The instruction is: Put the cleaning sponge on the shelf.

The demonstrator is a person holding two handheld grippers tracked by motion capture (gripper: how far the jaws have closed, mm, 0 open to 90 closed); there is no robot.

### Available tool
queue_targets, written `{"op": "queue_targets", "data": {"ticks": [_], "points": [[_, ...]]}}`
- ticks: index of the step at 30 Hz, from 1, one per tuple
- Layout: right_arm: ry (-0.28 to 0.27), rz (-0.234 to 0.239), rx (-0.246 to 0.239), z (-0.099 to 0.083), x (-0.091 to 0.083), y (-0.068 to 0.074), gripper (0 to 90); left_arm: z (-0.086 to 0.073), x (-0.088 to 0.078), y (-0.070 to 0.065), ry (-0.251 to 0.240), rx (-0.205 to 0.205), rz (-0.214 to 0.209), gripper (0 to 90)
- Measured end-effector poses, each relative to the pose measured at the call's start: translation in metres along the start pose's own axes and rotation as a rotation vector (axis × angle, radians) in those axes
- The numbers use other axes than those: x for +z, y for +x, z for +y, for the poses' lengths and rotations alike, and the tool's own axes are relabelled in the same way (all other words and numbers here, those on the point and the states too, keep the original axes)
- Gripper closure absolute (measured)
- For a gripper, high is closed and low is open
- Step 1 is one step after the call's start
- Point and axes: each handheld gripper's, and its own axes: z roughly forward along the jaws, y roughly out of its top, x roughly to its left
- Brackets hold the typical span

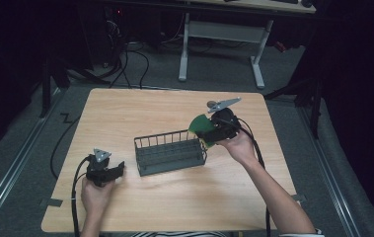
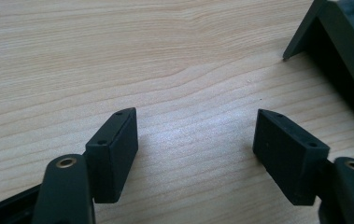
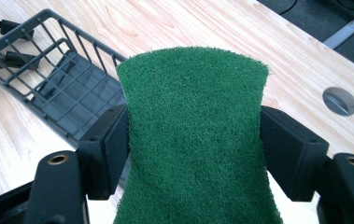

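High view: a pale wooden table (image 1: 174, 197) stands on grey carpet in a dark room, with a second desk's white legs (image 1: 258, 64) and loose cables (image 1: 130, 64) on the floor beyond it. A dark wire basket (image 1: 170, 152) sits near the table's middle. The left gripper (image 1: 118, 169) rests low at the near left, well apart from the basket. The right gripper (image 1: 205, 132) hangs over the basket's right end, holding a green pad (image 1: 200, 126).

Left gripper view: jaws wide apart over bare wood grain, nothing between them; a dark corner of the basket (image 2: 338, 51) shows at far right.

Right gripper view: jaws clamped on the pad's (image 3: 195, 135) two edges, pinching it narrower at the waist. The basket (image 3: 53, 79) lies just beyond at left; a round grey cap (image 3: 339, 101) is set in the tabletop at right.
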Motion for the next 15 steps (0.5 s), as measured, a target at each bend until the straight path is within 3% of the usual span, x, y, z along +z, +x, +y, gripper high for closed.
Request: {"op": "queue_targets", "data": {"ticks": [10, 15], "points": [[0.029, -0.005, -0.041, 0.017, 0.028, 0.015, 29.3, 0.000, 0.000, 0.000, 0.000, -0.001, -0.002, 31.3], [0.041, 0.000, -0.039, 0.022, 0.042, 0.021, 29.3, 0.000, 0.000, 0.000, 0.001, -0.001, -0.002, 31.3]]}}
